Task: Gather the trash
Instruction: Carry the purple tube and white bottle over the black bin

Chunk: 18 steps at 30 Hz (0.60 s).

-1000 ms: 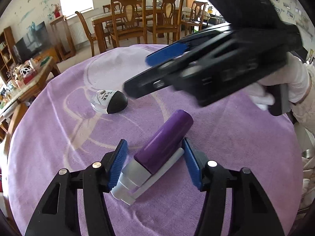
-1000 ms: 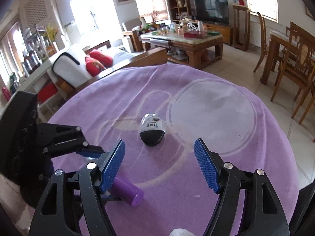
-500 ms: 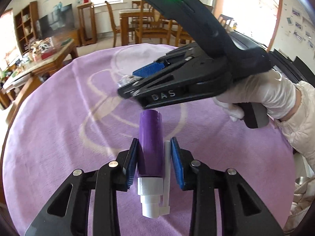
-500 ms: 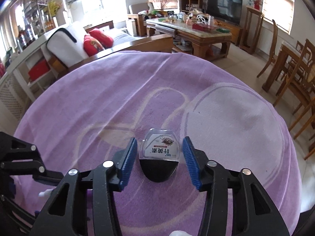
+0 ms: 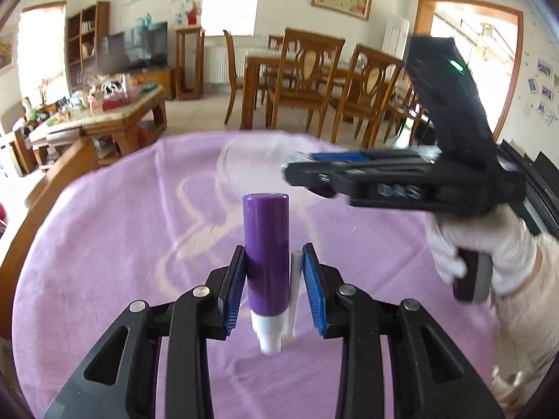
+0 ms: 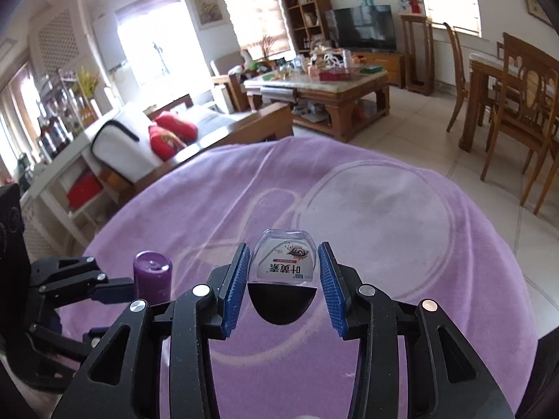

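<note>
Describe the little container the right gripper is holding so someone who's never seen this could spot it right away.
Over the purple tablecloth, the right gripper is shut on a small clear-topped container. It has a rounded black base and a white label with an eye drawing, unlike the tall purple spray bottle in the left gripper.

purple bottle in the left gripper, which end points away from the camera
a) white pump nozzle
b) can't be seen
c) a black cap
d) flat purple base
d: the purple bottle shows its flat purple base at the far end, white nozzle toward the camera, clamped in the left gripper.
</note>
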Each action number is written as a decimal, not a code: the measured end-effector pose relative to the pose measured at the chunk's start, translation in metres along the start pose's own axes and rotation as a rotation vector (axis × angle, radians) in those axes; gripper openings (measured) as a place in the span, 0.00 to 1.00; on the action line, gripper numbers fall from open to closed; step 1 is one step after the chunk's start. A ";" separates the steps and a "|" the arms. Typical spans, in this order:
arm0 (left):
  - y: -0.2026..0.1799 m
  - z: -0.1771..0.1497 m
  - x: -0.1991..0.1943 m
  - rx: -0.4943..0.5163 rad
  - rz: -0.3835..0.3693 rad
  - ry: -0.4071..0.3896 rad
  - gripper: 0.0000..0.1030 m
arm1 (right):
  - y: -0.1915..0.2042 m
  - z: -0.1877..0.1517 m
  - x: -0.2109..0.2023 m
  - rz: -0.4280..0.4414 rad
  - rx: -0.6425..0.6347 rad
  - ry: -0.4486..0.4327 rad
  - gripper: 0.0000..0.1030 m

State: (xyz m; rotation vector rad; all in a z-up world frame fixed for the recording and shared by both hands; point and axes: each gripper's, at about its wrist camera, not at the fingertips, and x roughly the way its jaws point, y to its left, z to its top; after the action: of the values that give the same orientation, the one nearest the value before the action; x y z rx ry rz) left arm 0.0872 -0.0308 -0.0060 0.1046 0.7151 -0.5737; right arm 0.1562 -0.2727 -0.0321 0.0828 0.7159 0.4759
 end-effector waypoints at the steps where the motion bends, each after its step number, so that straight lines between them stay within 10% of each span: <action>1: -0.008 0.005 -0.001 0.002 0.004 -0.021 0.31 | -0.007 -0.002 -0.016 -0.002 0.019 -0.032 0.39; 18: -0.187 0.068 0.050 0.095 -0.214 -0.139 0.31 | -0.187 -0.117 -0.270 -0.228 0.331 -0.399 0.39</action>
State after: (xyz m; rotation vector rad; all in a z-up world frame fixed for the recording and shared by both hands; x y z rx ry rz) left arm 0.0584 -0.2306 0.0322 0.0759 0.5669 -0.8120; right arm -0.0232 -0.5706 0.0008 0.3920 0.3985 0.1107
